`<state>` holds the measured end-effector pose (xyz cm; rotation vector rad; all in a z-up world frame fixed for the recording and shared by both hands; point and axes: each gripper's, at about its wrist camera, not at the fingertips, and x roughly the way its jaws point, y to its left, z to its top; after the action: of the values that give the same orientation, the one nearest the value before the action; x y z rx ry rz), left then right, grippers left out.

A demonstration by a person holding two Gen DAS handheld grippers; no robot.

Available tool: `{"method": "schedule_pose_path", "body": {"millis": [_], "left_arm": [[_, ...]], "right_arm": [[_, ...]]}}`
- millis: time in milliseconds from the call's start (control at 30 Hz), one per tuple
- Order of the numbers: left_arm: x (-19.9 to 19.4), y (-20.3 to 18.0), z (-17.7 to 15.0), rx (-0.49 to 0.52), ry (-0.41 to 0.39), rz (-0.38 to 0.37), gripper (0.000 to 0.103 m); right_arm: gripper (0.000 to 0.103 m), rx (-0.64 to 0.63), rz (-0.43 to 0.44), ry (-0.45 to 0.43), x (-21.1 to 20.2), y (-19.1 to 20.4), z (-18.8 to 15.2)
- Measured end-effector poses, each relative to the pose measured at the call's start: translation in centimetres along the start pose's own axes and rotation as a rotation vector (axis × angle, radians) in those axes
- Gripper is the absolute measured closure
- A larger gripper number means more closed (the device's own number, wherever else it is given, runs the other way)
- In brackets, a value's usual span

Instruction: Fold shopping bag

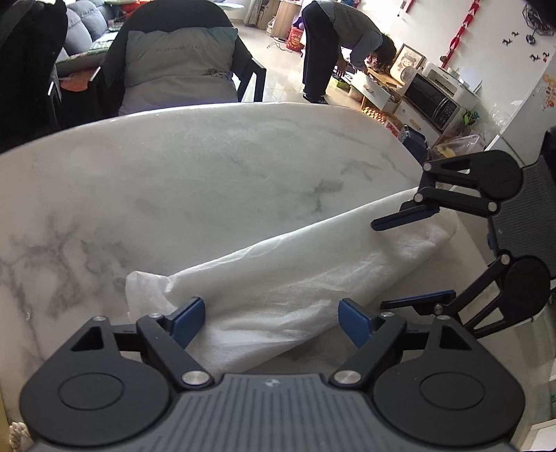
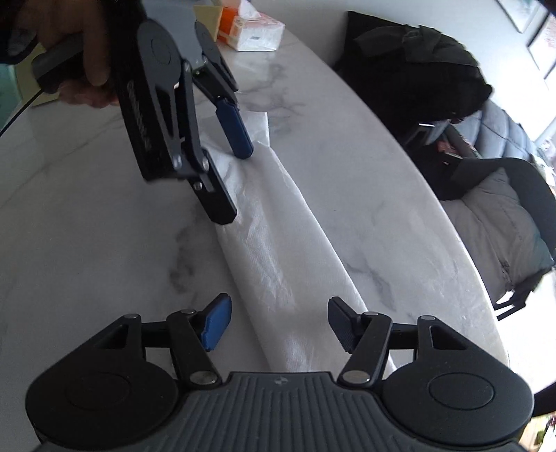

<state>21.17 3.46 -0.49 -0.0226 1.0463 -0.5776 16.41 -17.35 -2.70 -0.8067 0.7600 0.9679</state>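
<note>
A white shopping bag lies folded into a long narrow strip on the marble table. My left gripper is open, its blue pads on either side of the strip's near end. My right gripper shows at the right, open over the strip's far end. In the right wrist view the strip runs away from my open right gripper, which straddles its near end. The left gripper is open above the far end, held by a hand.
A chair with a grey cushion stands behind the table. A person bends over at the back near a low cabinet with a microwave. A tissue pack sits at the table's far end. A dark coat hangs on a chair.
</note>
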Motion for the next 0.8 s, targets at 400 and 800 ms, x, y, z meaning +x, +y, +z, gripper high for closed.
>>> {"method": "schedule_pose_path", "body": {"millis": [400,800], "left_arm": [[-2.3,-1.2,-0.8,0.133,-0.035,0.017,0.021],[-3.1,-9.9,-4.0,0.769,-0.044,0.154,0.021]], "right_arm": [[0.101,0.016,0.068,0.03,0.9,-2.2,1.3],[0.101,0.285,0.312,0.099,-1.0,-5.4,0.4]]}}
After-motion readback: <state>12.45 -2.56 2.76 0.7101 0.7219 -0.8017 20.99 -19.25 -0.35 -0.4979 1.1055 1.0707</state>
